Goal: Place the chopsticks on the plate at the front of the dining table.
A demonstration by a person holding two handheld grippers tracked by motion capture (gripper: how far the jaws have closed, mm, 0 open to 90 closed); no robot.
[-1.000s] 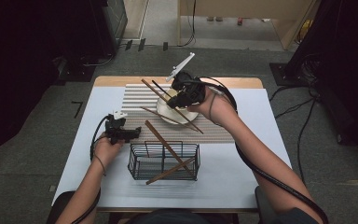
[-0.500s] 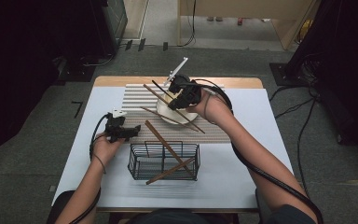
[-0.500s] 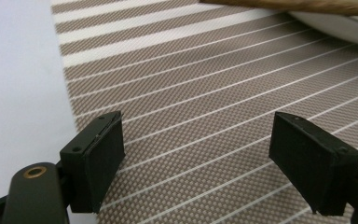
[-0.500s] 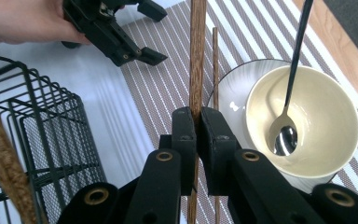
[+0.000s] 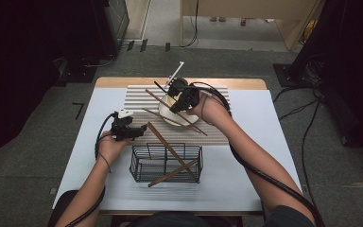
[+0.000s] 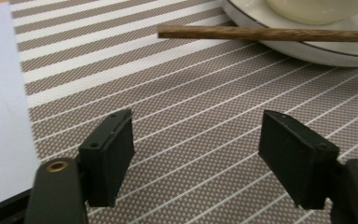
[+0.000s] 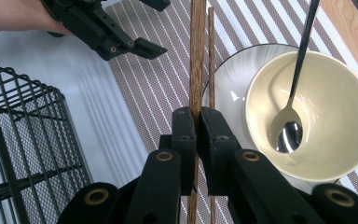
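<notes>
Right claw [image 7: 198, 154] clamped, left claw [image 6: 200, 158] narrowing

A: What colour is the mat [image 5: 217, 132] under the dishes?

B: Brown weave with white stripes. The sheet [image 5: 260, 161] covering the desk [image 5: 123, 82] is plain white, and the desk's far edge shows light wood.

A: And the dishes?

B: The bowl [image 7: 326, 107] is cream, the plate [image 7: 228, 79] white with a dark rim. The spoon [image 7: 291, 116] is silver with a black handle.

A: The sticks?

B: The chopsticks [image 7: 198, 60] are brown wood grain. The basket [image 5: 168, 163] is black wire, and both tongs are black: left [image 6: 200, 158], right [image 7: 198, 135].
</notes>
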